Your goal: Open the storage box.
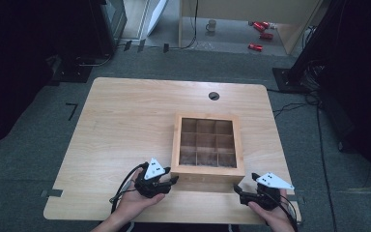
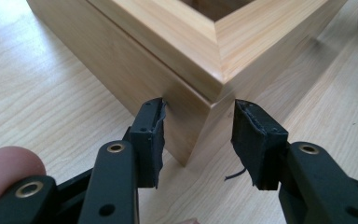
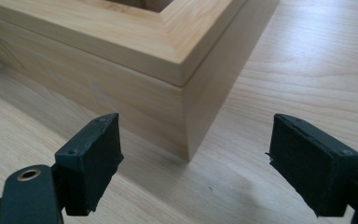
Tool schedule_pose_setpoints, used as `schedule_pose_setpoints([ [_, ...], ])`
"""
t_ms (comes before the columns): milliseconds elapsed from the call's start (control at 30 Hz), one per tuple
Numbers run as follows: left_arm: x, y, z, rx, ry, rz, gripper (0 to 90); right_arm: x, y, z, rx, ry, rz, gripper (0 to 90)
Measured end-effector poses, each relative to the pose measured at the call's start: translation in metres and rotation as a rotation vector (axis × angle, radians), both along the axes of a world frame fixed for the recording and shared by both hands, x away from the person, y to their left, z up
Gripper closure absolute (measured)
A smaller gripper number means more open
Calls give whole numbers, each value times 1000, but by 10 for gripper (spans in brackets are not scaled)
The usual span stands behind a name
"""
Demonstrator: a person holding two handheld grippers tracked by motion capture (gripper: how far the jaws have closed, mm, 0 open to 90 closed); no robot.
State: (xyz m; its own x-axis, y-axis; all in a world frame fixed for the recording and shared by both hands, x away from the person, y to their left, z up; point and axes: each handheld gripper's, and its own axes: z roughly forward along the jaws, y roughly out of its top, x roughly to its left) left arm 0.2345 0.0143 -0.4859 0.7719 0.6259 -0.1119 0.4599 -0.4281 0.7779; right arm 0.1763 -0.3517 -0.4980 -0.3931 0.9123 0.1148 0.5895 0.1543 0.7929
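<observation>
A light wooden box [image 1: 206,172] with a windowed lid over a grid of compartments sits near the table's front edge. My left gripper [image 1: 170,180] is at its front left corner. In the left gripper view the two black pads [image 2: 151,135] clamp that corner of the box [image 2: 182,42] just under the lid seam, so my left gripper [image 2: 198,135] is shut on it. My right gripper [image 1: 245,183] is at the front right corner. There it [image 3: 196,158] stands open, its jaws wide on either side of the box [image 3: 121,42] corner without touching it.
The wooden table [image 1: 125,125] has a round cable hole [image 1: 214,95] at the back. Its front edge runs just below both hands. On the floor beyond the table lie several red cans [image 1: 261,29] and a mug [image 1: 211,25].
</observation>
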Motion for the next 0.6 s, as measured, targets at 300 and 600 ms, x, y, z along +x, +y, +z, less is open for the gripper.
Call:
schedule_pose_setpoints([
  [300, 0, 4, 11, -33, -36, -17, 565, 3, 9, -1, -5, -17, 6, 184],
  [600, -1, 3, 15, -36, -56, -18, 575, 3, 12, 3, 15, -43, 2, 220],
])
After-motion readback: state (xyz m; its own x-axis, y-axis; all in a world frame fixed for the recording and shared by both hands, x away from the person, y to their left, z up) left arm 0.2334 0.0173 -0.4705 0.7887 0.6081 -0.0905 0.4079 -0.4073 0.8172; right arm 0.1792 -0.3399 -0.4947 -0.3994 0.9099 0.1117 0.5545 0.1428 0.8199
